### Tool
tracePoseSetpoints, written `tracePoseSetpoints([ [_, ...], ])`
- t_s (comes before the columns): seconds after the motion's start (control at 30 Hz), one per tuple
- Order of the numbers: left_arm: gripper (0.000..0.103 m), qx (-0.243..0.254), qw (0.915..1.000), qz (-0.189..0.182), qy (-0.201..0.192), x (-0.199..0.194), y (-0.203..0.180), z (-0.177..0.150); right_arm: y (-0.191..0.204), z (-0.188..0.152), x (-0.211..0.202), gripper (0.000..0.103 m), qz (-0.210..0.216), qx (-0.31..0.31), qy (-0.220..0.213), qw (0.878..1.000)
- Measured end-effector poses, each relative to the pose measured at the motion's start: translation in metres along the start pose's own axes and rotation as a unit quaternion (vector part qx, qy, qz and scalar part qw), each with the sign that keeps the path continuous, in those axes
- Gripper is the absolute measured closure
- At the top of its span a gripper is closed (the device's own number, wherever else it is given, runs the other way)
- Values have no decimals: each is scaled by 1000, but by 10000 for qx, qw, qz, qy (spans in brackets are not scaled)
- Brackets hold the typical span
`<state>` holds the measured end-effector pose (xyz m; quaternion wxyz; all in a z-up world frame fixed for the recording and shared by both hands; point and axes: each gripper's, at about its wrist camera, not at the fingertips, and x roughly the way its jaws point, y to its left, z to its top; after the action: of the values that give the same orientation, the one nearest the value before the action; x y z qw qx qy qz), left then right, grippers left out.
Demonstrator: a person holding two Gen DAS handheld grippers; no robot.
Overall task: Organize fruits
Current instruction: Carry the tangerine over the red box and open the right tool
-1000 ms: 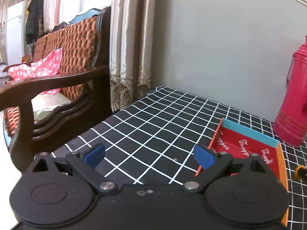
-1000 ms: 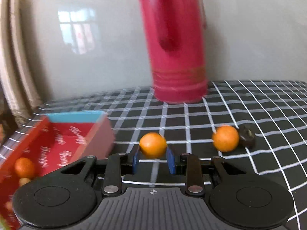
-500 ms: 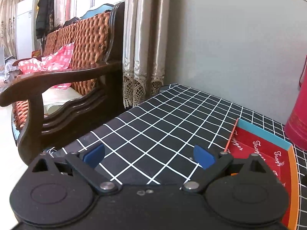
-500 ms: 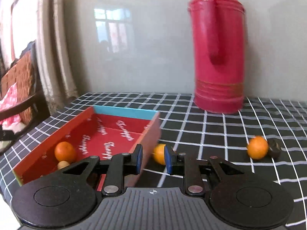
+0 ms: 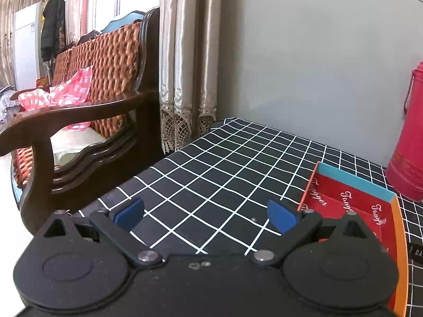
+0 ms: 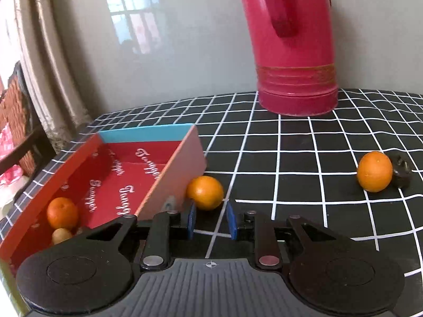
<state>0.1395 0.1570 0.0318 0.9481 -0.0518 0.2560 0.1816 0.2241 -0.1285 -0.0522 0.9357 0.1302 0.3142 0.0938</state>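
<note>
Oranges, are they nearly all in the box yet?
About halfway. Done: a first orange and a small yellowish fruit lie in the red box. In hand: the right claw pinches a second orange just outside the box's wall. Left: a third orange sits on the table beside a dark lump; the left claw is open, empty.

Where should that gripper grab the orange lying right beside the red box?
Probably across its round middle, coming from the front along the table. The orange sits against the red box wall, so the right gripper, jaws nearly shut now, must open wider and slip one finger beside that wall.
</note>
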Motion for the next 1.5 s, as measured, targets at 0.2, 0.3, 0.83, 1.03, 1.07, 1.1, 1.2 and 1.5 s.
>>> tracePoseSetpoints([
  [0.2,9,-27,10000,10,57,3,2,1,-7,9,18,77,111,-40,125,9999],
  [0.3,9,28,10000,13,52,3,0,0,-13,18,25,70,335,-308,237,9987],
  [0.83,8,211,9997,-93,79,2,-13,-4,-25,43,45,49,411,-715,-38,9966],
  [1.03,7,160,9998,-73,92,4,-10,-3,-33,48,45,49,371,-416,40,9984],
  [1.07,7,137,9998,-64,98,5,-9,-2,-35,48,43,49,302,-426,7,9986],
  [1.1,7,113,9999,-60,112,6,-8,-2,-35,48,40,49,192,-523,-33,9984],
  [1.2,7,53,9999,-38,124,6,-5,-1,-37,47,32,49,107,-594,-67,9982],
  [1.5,7,-70,9999,147,54,4,1,1,-18,32,23,52,334,-922,177,9950],
])
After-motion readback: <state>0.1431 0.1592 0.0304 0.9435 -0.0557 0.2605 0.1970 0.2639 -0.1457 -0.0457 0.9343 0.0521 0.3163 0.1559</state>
